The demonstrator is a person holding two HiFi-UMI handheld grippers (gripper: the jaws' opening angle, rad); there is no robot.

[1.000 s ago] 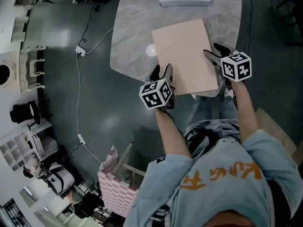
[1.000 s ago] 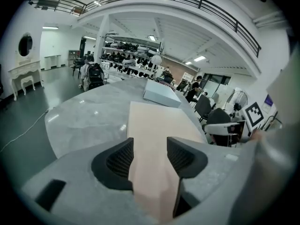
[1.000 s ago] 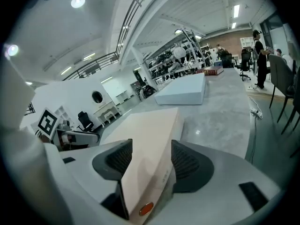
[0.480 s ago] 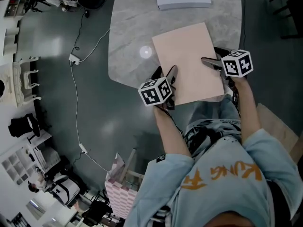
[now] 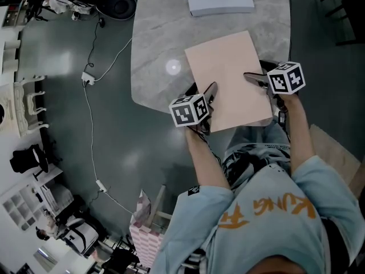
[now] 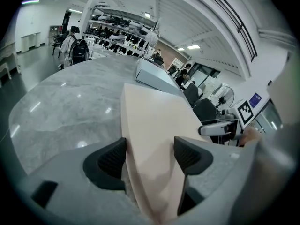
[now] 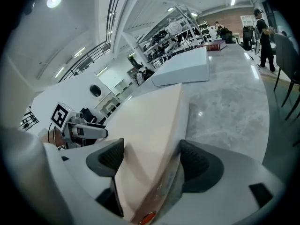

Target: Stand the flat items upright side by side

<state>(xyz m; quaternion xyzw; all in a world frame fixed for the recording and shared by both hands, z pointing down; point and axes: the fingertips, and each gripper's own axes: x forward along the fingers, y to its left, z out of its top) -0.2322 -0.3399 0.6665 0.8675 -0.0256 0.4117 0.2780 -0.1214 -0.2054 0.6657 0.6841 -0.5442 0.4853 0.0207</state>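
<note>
Pink board (image 5: 228, 79) flat on counter (image 5: 159, 39), at near edge. Left tool (image 5: 203, 90) straddles near-left corner, jaws opening, no pinch. Right tool (image 5: 256, 72) wide around near-right corner. Step, likely: setting grip before lift. Next needs firm pinch on both corners, then tilt upright.

light: overhead, even | glare: spot on table (image 5: 157, 50) (small) | edges: fisheye-warped
</note>
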